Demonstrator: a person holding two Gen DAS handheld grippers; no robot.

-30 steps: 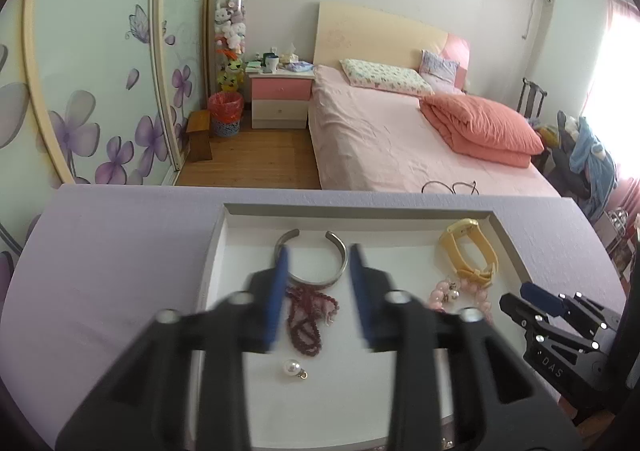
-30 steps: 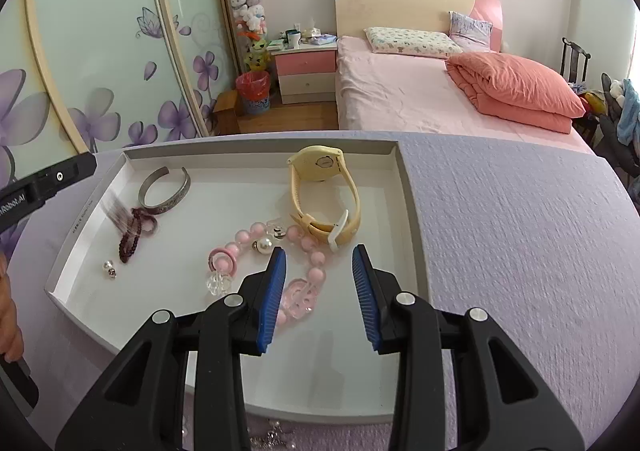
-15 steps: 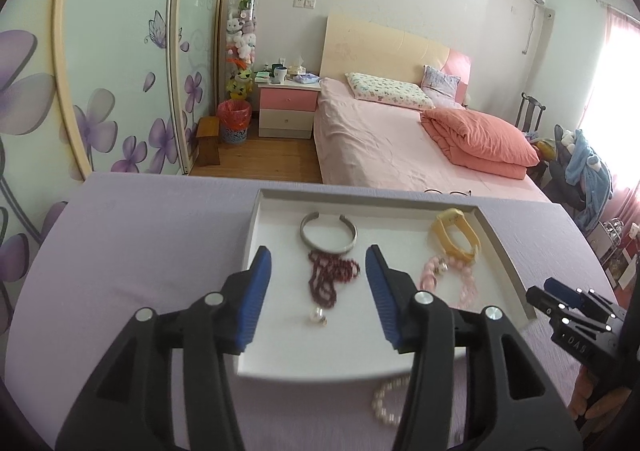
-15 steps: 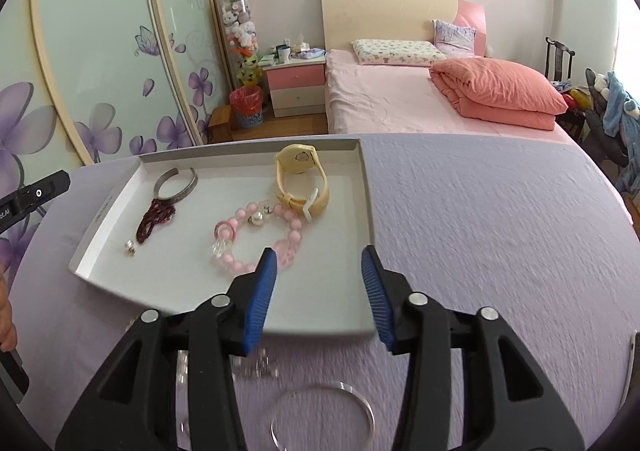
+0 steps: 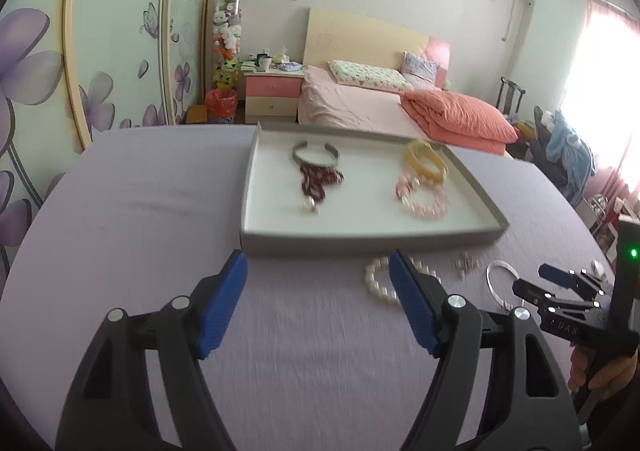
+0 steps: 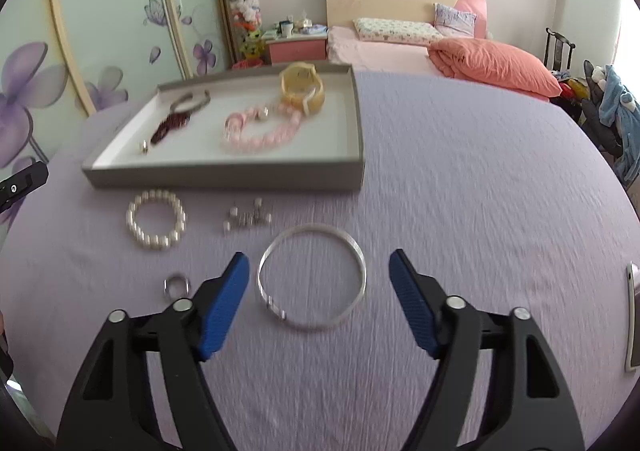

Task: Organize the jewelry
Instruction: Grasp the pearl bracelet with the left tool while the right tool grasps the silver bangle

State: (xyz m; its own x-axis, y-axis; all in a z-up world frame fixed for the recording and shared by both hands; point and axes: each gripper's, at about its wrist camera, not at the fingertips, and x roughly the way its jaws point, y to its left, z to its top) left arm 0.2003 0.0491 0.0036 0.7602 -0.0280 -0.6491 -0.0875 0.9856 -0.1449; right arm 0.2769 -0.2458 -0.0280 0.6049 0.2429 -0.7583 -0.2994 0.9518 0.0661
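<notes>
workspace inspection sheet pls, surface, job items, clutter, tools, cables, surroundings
surface: lilac cloth over the table, wrinkled.
job's things: grey tray holds a metal cuff, dark red beads, pink bead bracelet, yellow watch. On the cloth, outside the tray: pearl bracelet, silver bangle, small ring, small bead cluster.
clutter: phone-like object at the right edge.
grippers: left tool and right tool open, empty; both have just been opening.
cables: nothing seen.
surroundings: bed, nightstand, flowered wardrobe doors.

One tray [image 6: 224, 176] holds five pieces; four lie on the cloth [image 6: 460, 179], the small bead cluster [image 6: 247, 217] possibly more.
</notes>
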